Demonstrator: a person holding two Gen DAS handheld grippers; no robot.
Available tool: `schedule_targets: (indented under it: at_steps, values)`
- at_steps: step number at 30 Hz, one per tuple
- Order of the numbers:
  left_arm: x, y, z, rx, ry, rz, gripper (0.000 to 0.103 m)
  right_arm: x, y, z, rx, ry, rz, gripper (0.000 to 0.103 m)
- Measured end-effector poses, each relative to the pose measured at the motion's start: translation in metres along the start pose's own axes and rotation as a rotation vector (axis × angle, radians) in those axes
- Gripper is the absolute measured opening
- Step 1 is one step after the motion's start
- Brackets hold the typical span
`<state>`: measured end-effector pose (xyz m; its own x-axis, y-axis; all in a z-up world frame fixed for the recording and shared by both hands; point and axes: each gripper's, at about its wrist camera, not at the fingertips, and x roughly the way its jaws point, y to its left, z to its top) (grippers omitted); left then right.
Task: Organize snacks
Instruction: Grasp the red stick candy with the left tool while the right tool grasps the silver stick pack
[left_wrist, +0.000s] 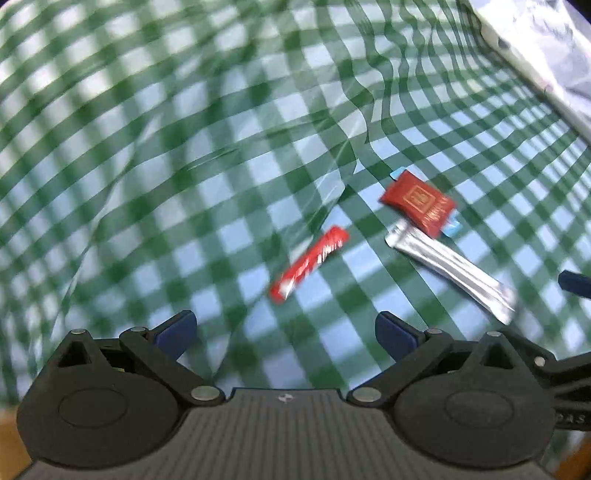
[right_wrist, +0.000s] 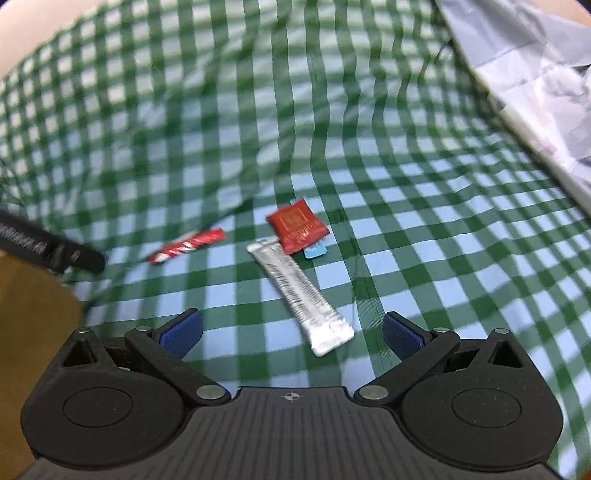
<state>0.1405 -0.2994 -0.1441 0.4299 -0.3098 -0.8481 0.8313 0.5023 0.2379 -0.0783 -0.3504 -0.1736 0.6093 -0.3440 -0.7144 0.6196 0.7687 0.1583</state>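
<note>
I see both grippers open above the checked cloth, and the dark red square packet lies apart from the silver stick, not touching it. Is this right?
Not quite. The dark red square packet is not apart from the silver stick: in the right wrist view its corner overlaps the stick's upper end. The rest holds: left gripper and right gripper are open above the checked cloth.
</note>
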Motion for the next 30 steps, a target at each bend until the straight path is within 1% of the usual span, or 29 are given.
schedule_targets:
  at_steps: [2, 6, 10, 11, 12, 13, 14, 15, 16, 17, 18, 19, 20, 21, 22, 23, 25, 27, 30]
  values:
    - [0.028, -0.001, 0.01, 0.011, 0.017, -0.025, 0.103, 0.03, -0.005, 0.006, -0.026, 0.023, 0.008, 0.102]
    - [0.077, -0.001, 0.022, 0.003, 0.065, -0.058, 0.103, 0.075, -0.009, 0.012, -0.084, 0.044, 0.02, 0.102]
    - [0.113, 0.001, 0.027, -0.003, 0.121, -0.048, 0.103, 0.108, -0.013, 0.011, -0.113, 0.081, 0.011, 0.102]
    - [0.119, 0.003, 0.028, -0.013, 0.132, -0.058, 0.103, 0.113, -0.014, 0.009, -0.121, 0.083, 0.005, 0.103]
    - [0.121, 0.007, 0.029, -0.033, 0.128, -0.083, 0.103, 0.113, -0.012, 0.005, -0.154, 0.048, -0.002, 0.103]
    - [0.123, 0.01, 0.03, -0.051, 0.131, -0.097, 0.103, 0.114, -0.009, 0.001, -0.182, 0.039, -0.004, 0.103]
    - [0.125, 0.012, 0.03, -0.068, 0.141, -0.105, 0.099, 0.114, -0.007, -0.002, -0.207, 0.026, -0.007, 0.103]
    - [0.125, 0.014, 0.03, -0.081, 0.143, -0.132, 0.093, 0.114, -0.007, -0.004, -0.215, 0.011, 0.003, 0.102]
    - [0.12, 0.016, 0.029, -0.088, 0.133, -0.162, 0.075, 0.113, -0.008, -0.005, -0.213, 0.007, 0.007, 0.102]
    - [0.114, 0.016, 0.029, -0.081, 0.111, -0.163, 0.039, 0.112, -0.009, -0.006, -0.213, 0.001, 0.009, 0.092]
    - [0.109, 0.014, 0.028, -0.066, 0.102, -0.173, 0.016, 0.108, -0.009, -0.007, -0.215, -0.015, 0.001, 0.071]
    - [0.105, 0.014, 0.028, -0.072, 0.119, -0.19, 0.01, 0.103, -0.009, -0.008, -0.218, -0.021, 0.001, 0.059]
    - [0.102, 0.015, 0.026, -0.095, 0.126, -0.196, 0.01, 0.099, -0.008, -0.008, -0.219, -0.017, 0.009, 0.039]
    - [0.097, 0.016, 0.023, -0.107, 0.123, -0.202, 0.01, 0.098, -0.008, -0.008, -0.221, -0.008, 0.008, 0.031]
    - [0.09, 0.016, 0.018, -0.11, 0.118, -0.203, 0.01, 0.095, -0.007, -0.008, -0.224, 0.003, 0.009, 0.027]
    - [0.083, 0.015, 0.014, -0.118, 0.118, -0.202, 0.01, 0.092, -0.007, -0.006, -0.221, 0.013, 0.009, 0.026]
    - [0.061, 0.013, 0.002, -0.143, 0.114, -0.229, 0.01, 0.082, -0.007, -0.006, -0.18, 0.046, 0.014, 0.025]
    - [0.036, 0.01, -0.013, -0.16, 0.109, -0.245, 0.01, 0.065, -0.011, -0.011, -0.095, 0.068, 0.041, 0.025]
    - [0.0, 0.001, -0.033, -0.182, 0.097, -0.26, 0.01, 0.035, -0.015, -0.022, 0.03, 0.078, 0.073, 0.024]
